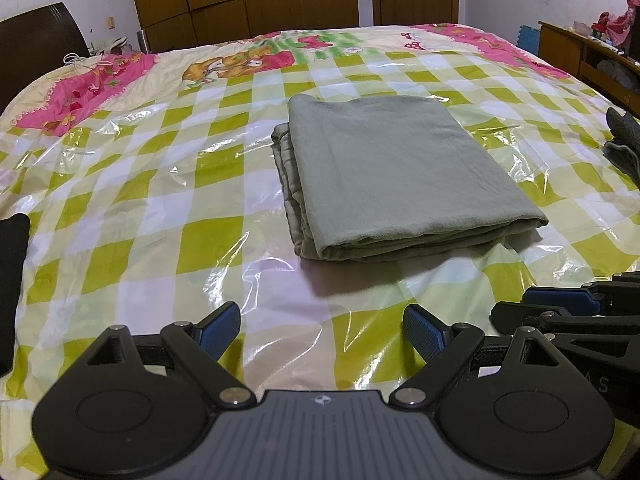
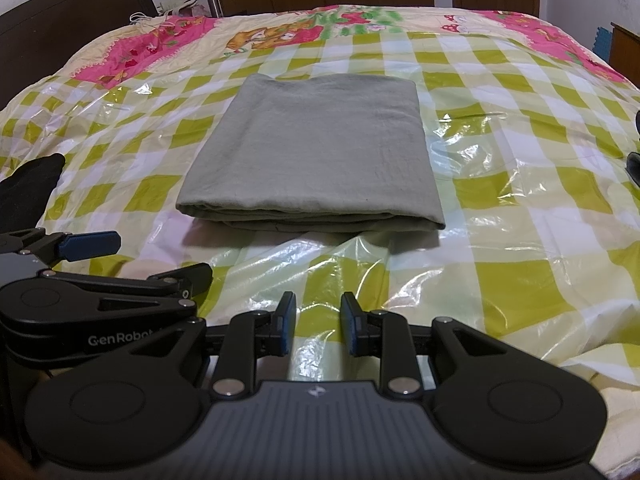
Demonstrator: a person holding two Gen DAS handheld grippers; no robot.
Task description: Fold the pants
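Observation:
The grey-green pants [image 1: 392, 168] [image 2: 312, 152] lie folded into a neat rectangular stack in the middle of the bed, with the layered edges on the near and left sides. My left gripper [image 1: 320, 316] [image 2: 164, 255] hovers over the bedcover short of the stack, jaws spread wide and empty. My right gripper [image 2: 318, 304] [image 1: 516, 304] is close beside it on the right, also short of the pants. Its blue pads [image 2: 285, 328] stand a narrow gap apart with only the bedcover showing between them. Neither gripper touches the pants.
A clear plastic sheet [image 2: 500, 184] covers the green-and-white checked bedcover [image 1: 160, 200]. Dark cloth [image 1: 12, 280] [image 2: 28, 188] lies at the left edge and another dark item [image 1: 624, 140] at the right. There is a headboard [image 2: 60, 12] at the far left and a wooden cabinet [image 1: 580, 52] at the right.

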